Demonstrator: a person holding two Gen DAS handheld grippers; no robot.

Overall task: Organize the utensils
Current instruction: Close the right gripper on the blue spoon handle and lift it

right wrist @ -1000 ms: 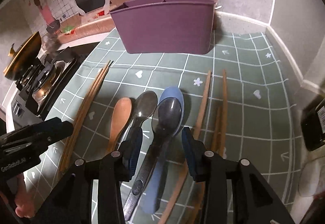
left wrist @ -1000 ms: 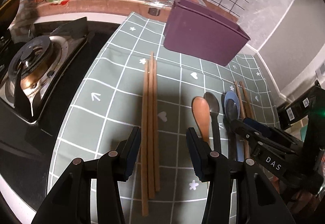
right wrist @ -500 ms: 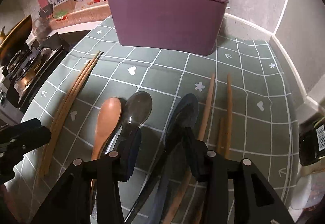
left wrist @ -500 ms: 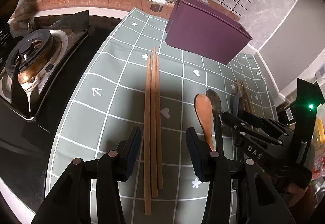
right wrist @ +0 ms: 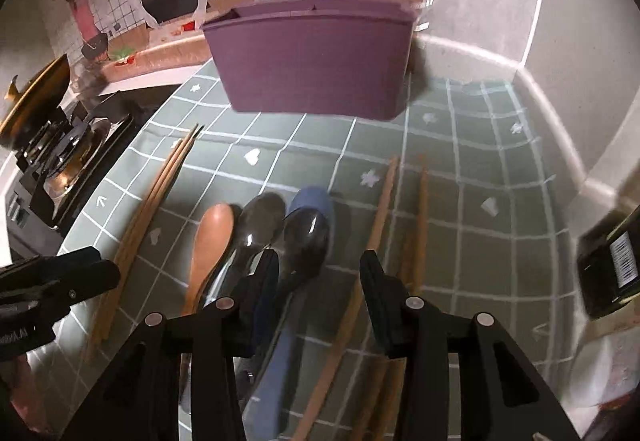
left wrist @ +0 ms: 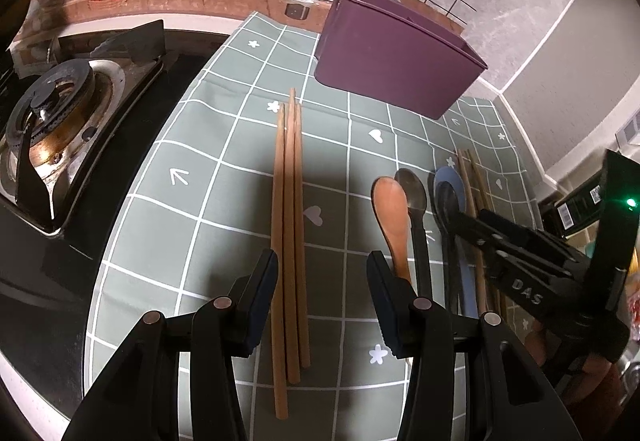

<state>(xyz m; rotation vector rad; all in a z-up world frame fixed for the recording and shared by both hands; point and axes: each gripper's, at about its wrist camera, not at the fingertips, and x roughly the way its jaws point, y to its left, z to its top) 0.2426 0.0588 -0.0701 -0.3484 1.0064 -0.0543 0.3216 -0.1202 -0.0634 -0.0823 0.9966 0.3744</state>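
**Nothing binned yet, both grippers over utensils**

All utensils lie on the counter mat; purple bin [right wrist: 316, 57] at the back, contents not visible. Everything seems left to do.

Left gripper [left wrist: 322, 297]: jaws open, straddling the left chopsticks [left wrist: 289, 225], not pressing them. Right gripper [right wrist: 320, 293]: jaws about half open around the dark spoon [right wrist: 304, 241] and the blue spoon [right wrist: 316, 199] under it; cannot tell if pads touch.

Wooden spoon [right wrist: 210, 237] and grey spoon [right wrist: 260, 219] lie just left; right chopsticks [right wrist: 384, 209] just right.

Left view alone shows the stove burner [left wrist: 52, 113] clearly; right view shows the bin front-on and a dark box [right wrist: 612, 265].
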